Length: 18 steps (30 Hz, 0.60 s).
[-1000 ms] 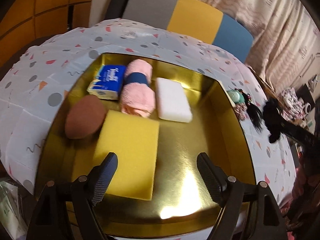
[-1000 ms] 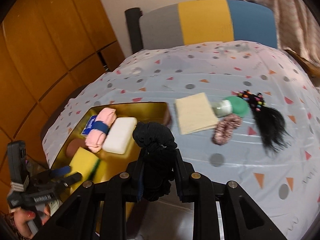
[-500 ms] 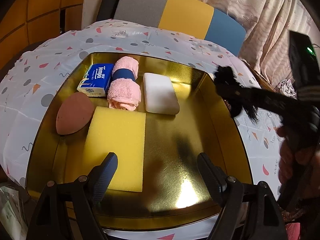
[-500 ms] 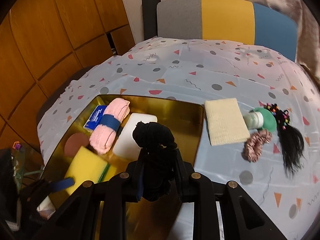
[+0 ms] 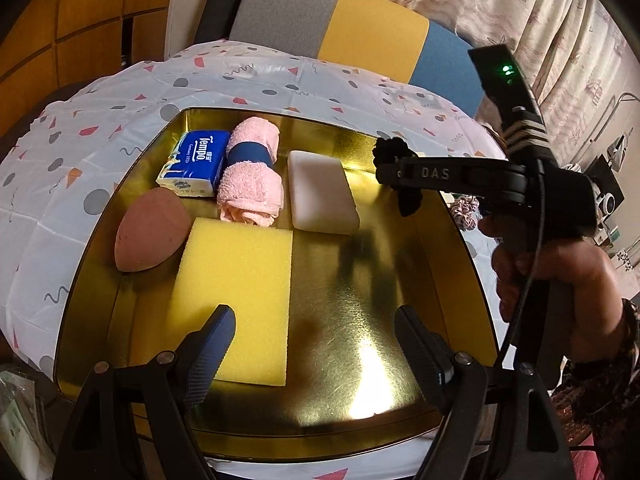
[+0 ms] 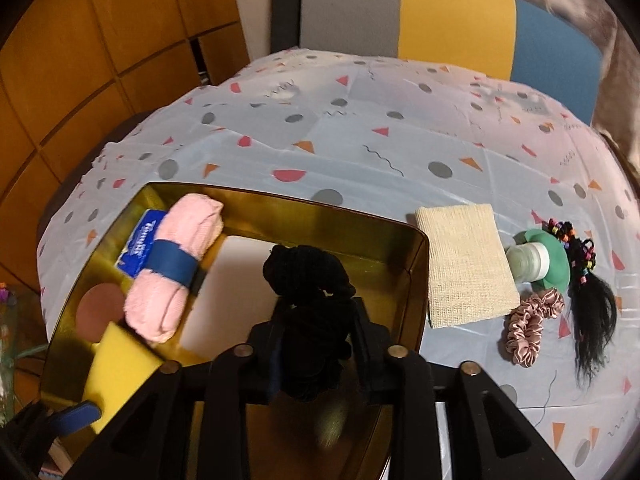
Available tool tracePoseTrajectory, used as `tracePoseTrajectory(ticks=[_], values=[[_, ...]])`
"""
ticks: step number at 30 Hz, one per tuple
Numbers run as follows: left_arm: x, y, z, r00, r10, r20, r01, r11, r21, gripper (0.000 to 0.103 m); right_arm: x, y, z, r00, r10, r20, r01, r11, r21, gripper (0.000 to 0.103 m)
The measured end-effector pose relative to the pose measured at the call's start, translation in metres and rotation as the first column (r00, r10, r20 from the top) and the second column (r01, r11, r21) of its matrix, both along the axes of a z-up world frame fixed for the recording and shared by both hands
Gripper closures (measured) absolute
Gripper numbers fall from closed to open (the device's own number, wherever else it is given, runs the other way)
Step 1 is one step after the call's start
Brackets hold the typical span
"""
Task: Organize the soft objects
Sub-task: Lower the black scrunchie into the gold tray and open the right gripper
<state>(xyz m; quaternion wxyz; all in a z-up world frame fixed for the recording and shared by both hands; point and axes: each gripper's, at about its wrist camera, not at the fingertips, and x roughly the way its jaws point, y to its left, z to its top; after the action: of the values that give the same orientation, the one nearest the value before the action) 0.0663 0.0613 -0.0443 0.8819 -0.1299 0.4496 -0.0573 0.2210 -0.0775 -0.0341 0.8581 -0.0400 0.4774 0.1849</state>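
Observation:
A gold tray (image 5: pixel 352 280) holds a yellow sponge (image 5: pixel 236 292), a brown oval puff (image 5: pixel 150 236), a blue tissue pack (image 5: pixel 196 164), a rolled pink towel (image 5: pixel 250 176) and a white sponge (image 5: pixel 322 196). My left gripper (image 5: pixel 316 336) is open and empty above the tray's near end. My right gripper (image 6: pixel 316 320) hangs over the tray's right half, close to the white sponge. A black scrunchie (image 6: pixel 304 276) sits between its fingers, which still touch it as the jaws are opening. In the left wrist view the right gripper (image 5: pixel 384 172) comes in from the right, held by a hand.
On the patterned tablecloth right of the tray (image 6: pixel 380 248) lie a cream cloth (image 6: pixel 464 264), a green-and-white bottle (image 6: pixel 536 260), a pink scrunchie (image 6: pixel 528 328) and a black hairpiece with coloured beads (image 6: pixel 588 300). A grey, yellow and blue chair back (image 6: pixel 440 20) stands beyond the table.
My right gripper has carried the black scrunchie leftward and lower, from beside the tray to above its inside. The left gripper has stayed where it was.

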Motion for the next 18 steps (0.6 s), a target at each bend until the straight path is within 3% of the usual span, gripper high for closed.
tracePoseTrajectory(ticks=[2,6,8,12,18], values=[[0.000,0.001,0.000,1.000,0.002,0.000,-0.002,1.000,-0.003,0.021,0.002,-0.003,0.001,1.000,-0.020,0.010,0.020,1.000,0.009,0.053],[0.001,0.002,0.000,1.000,0.011,0.000,-0.011,1.000,0.002,0.021,-0.004,-0.017,0.015,0.996,-0.063,0.068,0.058,0.996,0.074,0.049],[0.001,0.002,-0.001,1.000,0.012,-0.003,-0.012,1.000,-0.001,0.021,-0.008,-0.025,0.023,0.992,-0.085,0.093,0.076,0.992,0.099,0.041],[0.000,0.001,-0.002,1.000,0.006,-0.001,-0.006,1.000,-0.002,0.021,-0.018,-0.048,0.035,0.983,-0.134,0.126,0.117,0.983,0.138,0.039],[-0.002,-0.009,-0.002,1.000,-0.030,0.009,0.030,1.000,-0.003,0.021,-0.034,-0.086,0.030,0.974,-0.205,0.101,0.191,0.973,0.127,0.037]])
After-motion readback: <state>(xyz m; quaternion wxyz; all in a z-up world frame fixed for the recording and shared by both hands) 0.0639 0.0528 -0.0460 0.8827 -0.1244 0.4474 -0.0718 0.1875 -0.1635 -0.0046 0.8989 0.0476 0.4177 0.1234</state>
